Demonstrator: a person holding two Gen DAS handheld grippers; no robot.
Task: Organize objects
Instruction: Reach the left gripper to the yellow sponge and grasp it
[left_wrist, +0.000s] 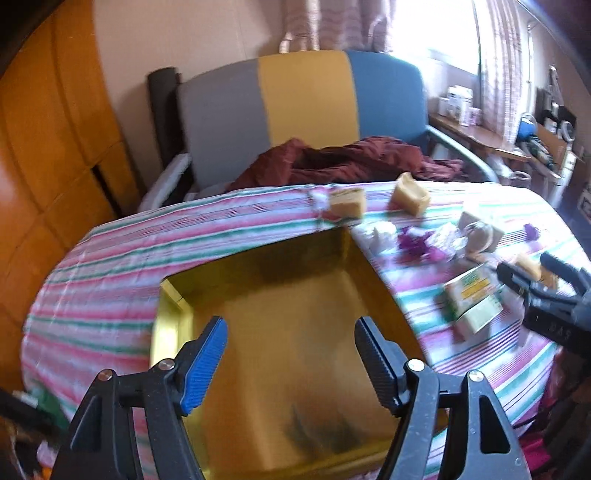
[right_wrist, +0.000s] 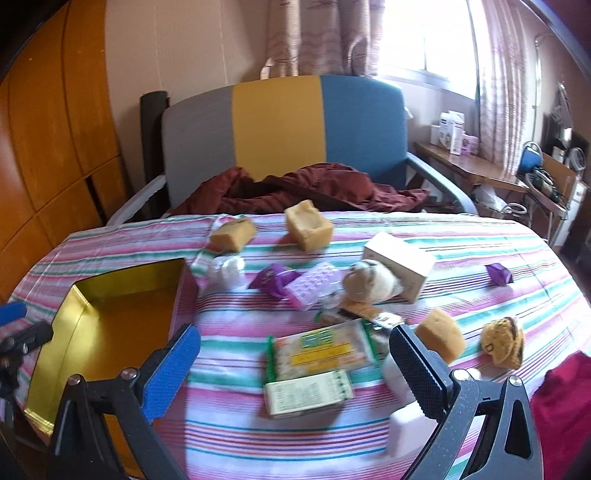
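Hovering above the striped pink, green and white tablecloth, the right gripper stands with its jaws spread as wide as they go and nothing between the pads. Just ahead of it, between the fingers, lie two flat packets: a clear-wrapped cracker pack with a green and yellow label and, nearer, a pale green printed carton. Off to its left sits the shallow gold tray, apparently still bare inside. The left gripper hangs over that tray, also wide open and holding nothing. A good pick would probably drop straight down on the nearer carton, straddling its short side, so the cracker pack touching it is not dragged along. A tan sponge block just beyond the right finger could snag.
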